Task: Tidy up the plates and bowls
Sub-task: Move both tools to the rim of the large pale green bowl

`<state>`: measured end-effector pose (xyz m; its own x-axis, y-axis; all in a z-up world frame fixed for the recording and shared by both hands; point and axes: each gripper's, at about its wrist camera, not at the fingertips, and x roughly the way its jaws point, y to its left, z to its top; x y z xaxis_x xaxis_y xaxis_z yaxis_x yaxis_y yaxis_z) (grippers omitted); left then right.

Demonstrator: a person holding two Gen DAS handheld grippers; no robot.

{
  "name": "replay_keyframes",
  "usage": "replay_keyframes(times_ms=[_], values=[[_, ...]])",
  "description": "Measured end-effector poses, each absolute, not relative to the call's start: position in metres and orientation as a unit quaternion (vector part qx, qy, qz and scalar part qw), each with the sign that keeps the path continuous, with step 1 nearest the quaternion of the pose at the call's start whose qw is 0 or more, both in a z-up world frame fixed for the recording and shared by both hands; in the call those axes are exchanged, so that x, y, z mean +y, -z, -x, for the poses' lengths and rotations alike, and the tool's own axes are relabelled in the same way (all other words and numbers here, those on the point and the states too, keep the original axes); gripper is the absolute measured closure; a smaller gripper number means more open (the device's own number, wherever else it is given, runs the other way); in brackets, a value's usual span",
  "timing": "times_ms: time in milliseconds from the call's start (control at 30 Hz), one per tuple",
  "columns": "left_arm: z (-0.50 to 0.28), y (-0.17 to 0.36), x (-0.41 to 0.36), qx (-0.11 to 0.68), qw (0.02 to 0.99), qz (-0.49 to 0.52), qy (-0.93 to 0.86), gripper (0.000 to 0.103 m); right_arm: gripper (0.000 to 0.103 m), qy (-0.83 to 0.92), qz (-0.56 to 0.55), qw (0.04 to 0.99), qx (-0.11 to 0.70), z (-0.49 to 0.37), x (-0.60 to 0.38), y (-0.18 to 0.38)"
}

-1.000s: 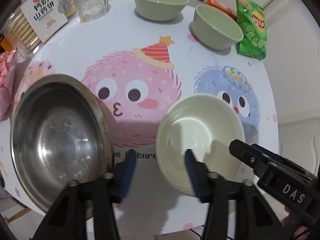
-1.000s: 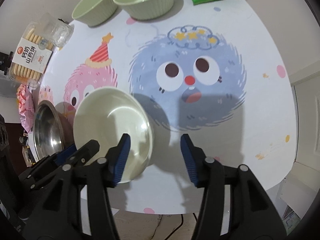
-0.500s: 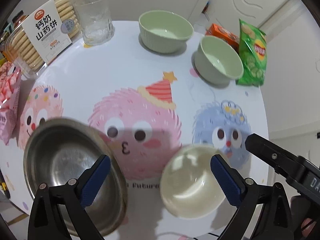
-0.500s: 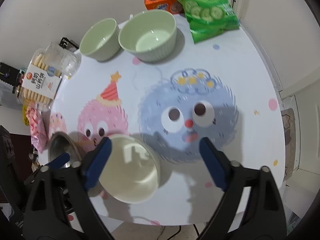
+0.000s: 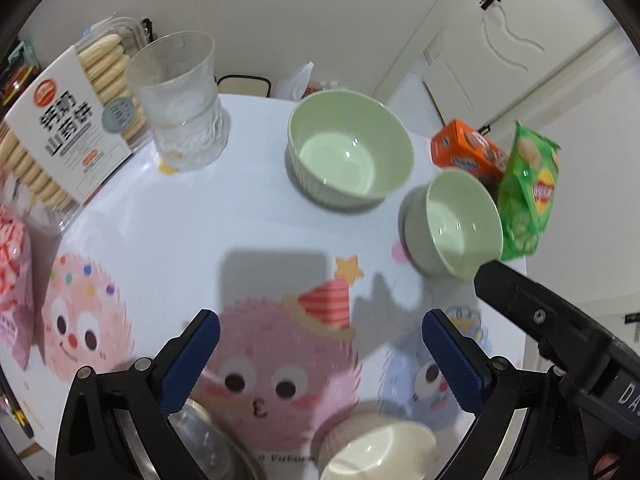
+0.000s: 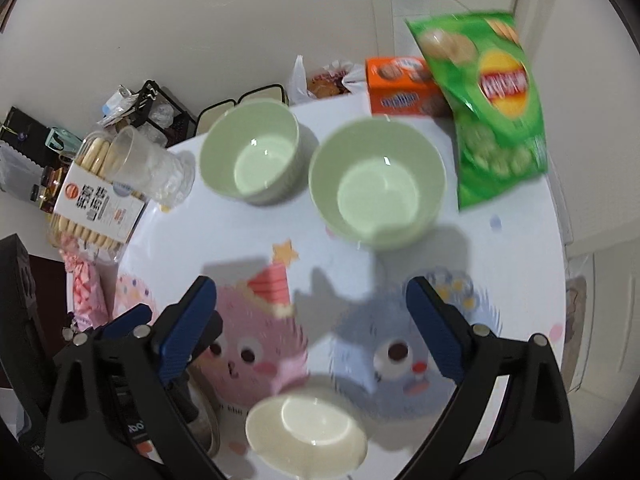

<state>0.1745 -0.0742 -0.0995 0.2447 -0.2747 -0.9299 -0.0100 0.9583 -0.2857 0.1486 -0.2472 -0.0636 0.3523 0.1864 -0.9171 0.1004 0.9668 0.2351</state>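
On the cartoon-print table (image 5: 168, 240), nothing is stacked yet. A steel bowl (image 5: 208, 452) sits at the near-left edge beside a cream bowl (image 6: 306, 436). The left gripper (image 5: 320, 354) and right gripper (image 6: 312, 322) both hang empty, fingers spread wide. Two green bowls (image 6: 250, 156) (image 6: 378, 180) stand apart at the far side, still to be gathered.

Home dining table (image 5: 248, 216), snacks (image 5: 528, 196), cartoon tablecloth

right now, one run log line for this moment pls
left gripper: open, empty | right gripper: open, empty | cream bowl: on table near edge | steel bowl: beside it | two green bowls: far side, unstacked
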Motion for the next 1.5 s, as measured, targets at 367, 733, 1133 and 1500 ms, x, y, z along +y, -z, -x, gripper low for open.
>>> replay_keyframes(times_ms=[367, 733, 1133, 1500], values=[[-0.238, 0.123, -0.062, 0.623, 0.764, 0.158, 0.052, 0.000, 0.007, -0.032, -0.090, 0.809, 0.580, -0.222, -0.240, 0.071], [-0.277, 0.147, -0.067, 0.633, 0.758, 0.155, 0.023, 0.001, 0.007, -0.055, -0.046, 0.796, 0.601, -0.286, -0.231, 0.090], [-0.295, 0.178, -0.068, 0.649, 0.738, 0.182, 0.007, 0.018, 0.017, -0.085, -0.030, 0.766, 0.636, -0.312, -0.227, 0.125], [-0.307, 0.192, -0.066, 0.656, 0.731, 0.185, -0.002, 0.053, 0.049, -0.086, -0.043, 0.751, 0.653, -0.317, -0.233, 0.143]])
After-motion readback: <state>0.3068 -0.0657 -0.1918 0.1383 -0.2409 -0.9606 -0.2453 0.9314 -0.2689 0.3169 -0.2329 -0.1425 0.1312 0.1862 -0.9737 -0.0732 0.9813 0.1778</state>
